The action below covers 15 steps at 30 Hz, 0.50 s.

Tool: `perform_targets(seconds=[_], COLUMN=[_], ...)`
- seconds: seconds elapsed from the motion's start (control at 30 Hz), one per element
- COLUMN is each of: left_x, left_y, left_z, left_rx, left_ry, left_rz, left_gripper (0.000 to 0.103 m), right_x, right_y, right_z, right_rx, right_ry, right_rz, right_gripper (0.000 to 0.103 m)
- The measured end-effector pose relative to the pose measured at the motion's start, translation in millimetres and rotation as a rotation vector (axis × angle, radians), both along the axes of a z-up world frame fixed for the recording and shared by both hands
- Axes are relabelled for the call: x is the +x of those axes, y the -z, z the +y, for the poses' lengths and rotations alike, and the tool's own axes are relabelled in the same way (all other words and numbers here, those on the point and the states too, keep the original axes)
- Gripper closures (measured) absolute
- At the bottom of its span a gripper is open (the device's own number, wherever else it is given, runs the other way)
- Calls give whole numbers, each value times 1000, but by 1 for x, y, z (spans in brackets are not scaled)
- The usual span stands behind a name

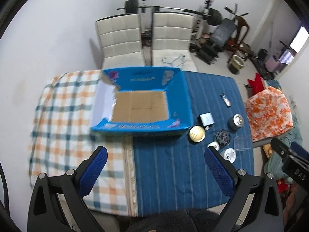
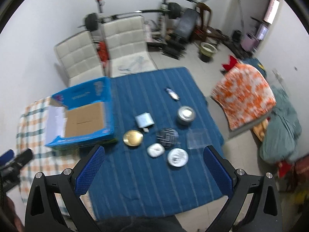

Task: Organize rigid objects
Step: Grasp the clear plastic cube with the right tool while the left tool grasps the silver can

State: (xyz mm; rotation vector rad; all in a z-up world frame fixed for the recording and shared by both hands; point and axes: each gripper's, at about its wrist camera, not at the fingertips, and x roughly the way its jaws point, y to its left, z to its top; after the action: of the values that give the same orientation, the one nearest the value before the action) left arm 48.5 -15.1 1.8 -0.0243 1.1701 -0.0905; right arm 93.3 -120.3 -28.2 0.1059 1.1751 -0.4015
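Rigid objects, eight by count, are laid out on the blue striped cloth point(image 2: 146, 174) toward the right edge of the tabletop, apart from the open blue cardboard box point(image 2: 87, 119), which sits empty at the middle where the orange-and-teal checked cloth point(image 1: 63, 119) meets the blue one.

Noted left to right in the right wrist view:
- one round gold-lidded tin point(image 2: 133, 137)
- one pale grey square case point(image 2: 144, 120)
- one white rounded case point(image 2: 155, 150)
- one dark ribbed puzzle-like block point(image 2: 167, 135)
- one small striped stick point(image 2: 172, 94)
- one white flat disc point(image 2: 177, 157)
- one grey round metal can point(image 2: 186, 114)
- one clear plastic box point(image 2: 197, 137)

All are judged light and stiff. The tin and disc are likely slippery and best pinched across their rims. The clear box is judged brittle and should be taken by opposite walls.

The left gripper point(image 1: 155, 172) is held spread wide, with nothing between its blue pads. The right gripper point(image 2: 153, 171) is likewise wide apart and empty, above the near edge.
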Motion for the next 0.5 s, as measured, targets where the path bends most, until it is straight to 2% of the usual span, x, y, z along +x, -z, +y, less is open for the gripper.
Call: perform_targets(seconds=[0.2,0.33,0.5], left_x=[38,54,64], left_y=[39,79,143], left_z=[-56,-110,-169], left_rx=[-18,35,90], left_ry=[74,102,115], left_rz=[31,87,197], left_gripper=[0,0,0], right_x=[2,10,27], right_y=[52,104,193], right_z=[-77,-133,-199], right_rx=[23,9,22], right_ry=[78,86,108], right_rz=[111,193,295], right_gripper=[0,0,0])
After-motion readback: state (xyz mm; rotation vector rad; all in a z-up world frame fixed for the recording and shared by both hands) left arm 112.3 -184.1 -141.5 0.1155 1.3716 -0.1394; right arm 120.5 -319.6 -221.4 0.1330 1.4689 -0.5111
